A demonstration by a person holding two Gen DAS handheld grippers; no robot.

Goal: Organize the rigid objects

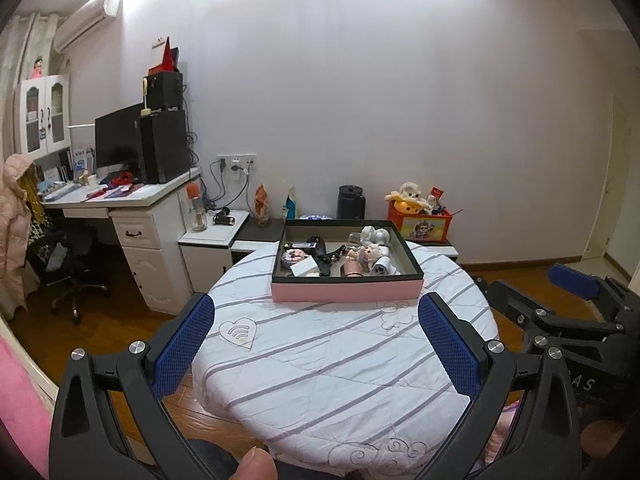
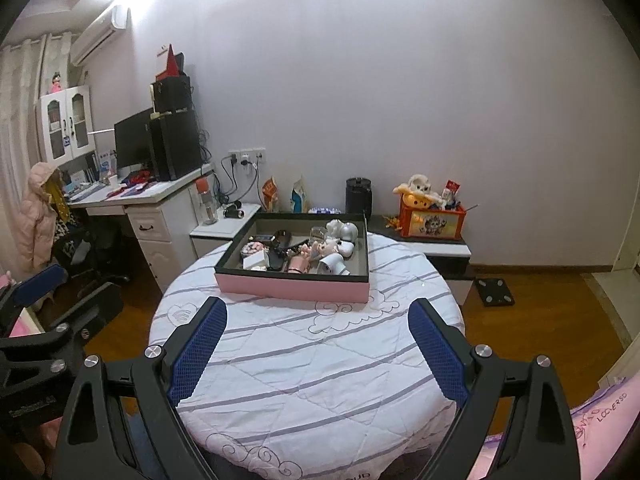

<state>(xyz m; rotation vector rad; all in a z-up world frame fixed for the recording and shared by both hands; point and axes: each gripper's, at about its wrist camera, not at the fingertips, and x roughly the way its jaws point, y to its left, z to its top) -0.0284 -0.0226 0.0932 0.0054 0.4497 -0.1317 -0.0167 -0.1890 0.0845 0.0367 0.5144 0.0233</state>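
On the round table (image 1: 320, 360), draped in a striped cloth, a pink box (image 1: 346, 264) sits toward twelve o'clock, filled with small figurines, a black clip and a cup. The left gripper (image 1: 316, 322) and right gripper (image 2: 318, 324) hover above the near cloth at six o'clock, jaws spread wide, holding nothing

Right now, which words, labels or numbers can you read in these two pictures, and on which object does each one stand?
"LOCVERSD", roughly, the letters unclear: pink fabric, lower right of the right wrist view.
"AS", start cut off: body of the right gripper in the left wrist view.
Print on the orange toy box, snack bags and left gripper: too blurred.
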